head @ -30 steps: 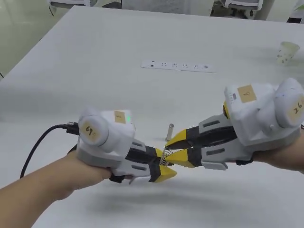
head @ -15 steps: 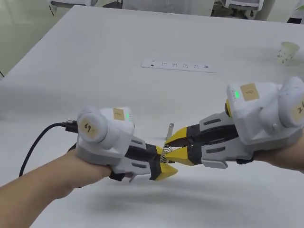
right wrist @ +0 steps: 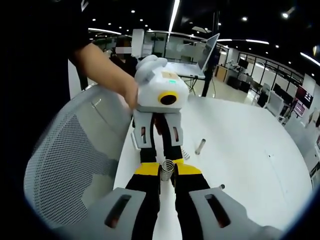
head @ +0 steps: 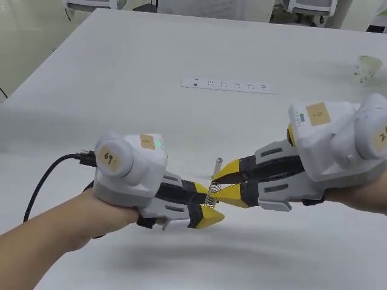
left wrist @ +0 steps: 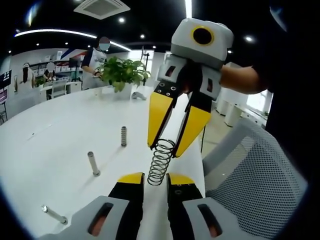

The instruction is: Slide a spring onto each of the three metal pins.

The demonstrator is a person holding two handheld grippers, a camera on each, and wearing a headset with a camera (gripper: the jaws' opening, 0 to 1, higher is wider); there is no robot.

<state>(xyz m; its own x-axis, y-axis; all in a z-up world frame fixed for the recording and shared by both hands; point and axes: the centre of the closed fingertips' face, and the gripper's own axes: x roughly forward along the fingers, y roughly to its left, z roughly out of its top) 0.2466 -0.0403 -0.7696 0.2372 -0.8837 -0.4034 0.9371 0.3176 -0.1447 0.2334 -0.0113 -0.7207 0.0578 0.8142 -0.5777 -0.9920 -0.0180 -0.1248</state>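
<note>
White table (head: 121,72), power strip (head: 228,84) upper middle. Lower left, the left tongs (head: 207,206) are pinched on one end of the spring (head: 212,194), mid-frame, just in front of an upright pin (head: 218,165). From the right, the right tongs (head: 216,187) are clamped on its other end. My guess is a handover, so one side can regrip and line it up over that pin. Paper cup (head: 366,66) sits upper right, well out of the way.

Left tongs (head: 208,206), right tongs (head: 216,187), tips meeting, both pinching spring (head: 212,194)
</note>
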